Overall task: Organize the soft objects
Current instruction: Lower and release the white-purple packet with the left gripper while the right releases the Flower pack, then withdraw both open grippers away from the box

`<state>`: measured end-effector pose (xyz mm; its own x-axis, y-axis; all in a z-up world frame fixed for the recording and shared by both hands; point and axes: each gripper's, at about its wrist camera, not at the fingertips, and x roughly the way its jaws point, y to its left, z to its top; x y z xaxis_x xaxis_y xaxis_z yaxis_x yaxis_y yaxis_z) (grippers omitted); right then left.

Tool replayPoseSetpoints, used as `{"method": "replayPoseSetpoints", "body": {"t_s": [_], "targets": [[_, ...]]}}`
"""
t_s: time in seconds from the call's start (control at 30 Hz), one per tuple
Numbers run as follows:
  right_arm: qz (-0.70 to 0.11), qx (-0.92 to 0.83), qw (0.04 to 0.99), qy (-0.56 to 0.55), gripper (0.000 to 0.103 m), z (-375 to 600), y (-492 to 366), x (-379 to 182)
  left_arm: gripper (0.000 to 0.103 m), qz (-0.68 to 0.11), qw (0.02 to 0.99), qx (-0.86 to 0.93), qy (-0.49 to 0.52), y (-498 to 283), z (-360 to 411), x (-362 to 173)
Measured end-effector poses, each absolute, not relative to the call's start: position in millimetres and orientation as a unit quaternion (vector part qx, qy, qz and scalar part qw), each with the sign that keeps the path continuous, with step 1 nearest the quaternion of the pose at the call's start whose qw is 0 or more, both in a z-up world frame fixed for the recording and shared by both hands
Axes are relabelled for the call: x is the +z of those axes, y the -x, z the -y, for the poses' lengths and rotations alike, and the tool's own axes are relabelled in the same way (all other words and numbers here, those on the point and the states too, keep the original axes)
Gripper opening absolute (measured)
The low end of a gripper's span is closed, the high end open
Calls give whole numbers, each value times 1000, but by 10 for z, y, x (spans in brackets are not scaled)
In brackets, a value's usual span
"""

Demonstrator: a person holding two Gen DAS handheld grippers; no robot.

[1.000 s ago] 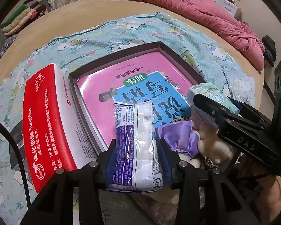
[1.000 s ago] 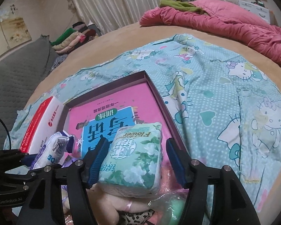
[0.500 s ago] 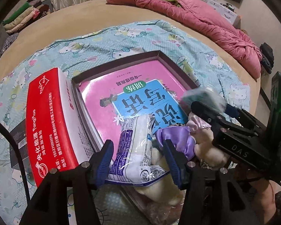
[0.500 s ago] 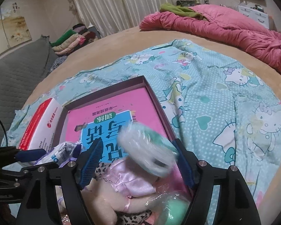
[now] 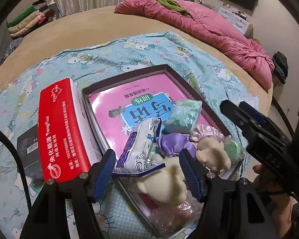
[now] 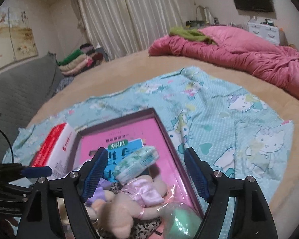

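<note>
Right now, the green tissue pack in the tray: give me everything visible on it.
The green tissue pack is a soft, pillow-shaped packet in glossy plastic film with a white floral print and some lettering. It lies tilted in the tray, resting partly on the pink book and against the plush toys' satin clothes. Neither gripper touches it.

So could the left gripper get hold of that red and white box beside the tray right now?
Probably yes. The red and white box stands in the open, just left of the left gripper, nothing over it. The jaws are opening, pads clear of the tissue pack, so that gripper looks free.
</note>
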<state>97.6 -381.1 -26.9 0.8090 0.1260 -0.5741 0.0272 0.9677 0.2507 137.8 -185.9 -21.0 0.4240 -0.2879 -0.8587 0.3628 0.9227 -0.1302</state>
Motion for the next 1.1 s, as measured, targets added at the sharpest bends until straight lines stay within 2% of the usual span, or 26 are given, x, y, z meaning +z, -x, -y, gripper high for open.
{"method": "replayPoseSetpoints", "body": {"t_s": [0.6, 0.73, 1.1], "targets": [[-307, 20, 941, -140, 82, 3593, -633, 66, 75, -473, 864, -169, -29, -1029, 1643, 45], [-313, 19, 937, -155, 85, 3537, -503, 182, 80, -467, 869, -160, -25, -955, 1549, 114], [-329, 8, 933, -145, 92, 3367, -134, 383, 82, -460, 878, -136, -13, -668, 1270, 243]]}}
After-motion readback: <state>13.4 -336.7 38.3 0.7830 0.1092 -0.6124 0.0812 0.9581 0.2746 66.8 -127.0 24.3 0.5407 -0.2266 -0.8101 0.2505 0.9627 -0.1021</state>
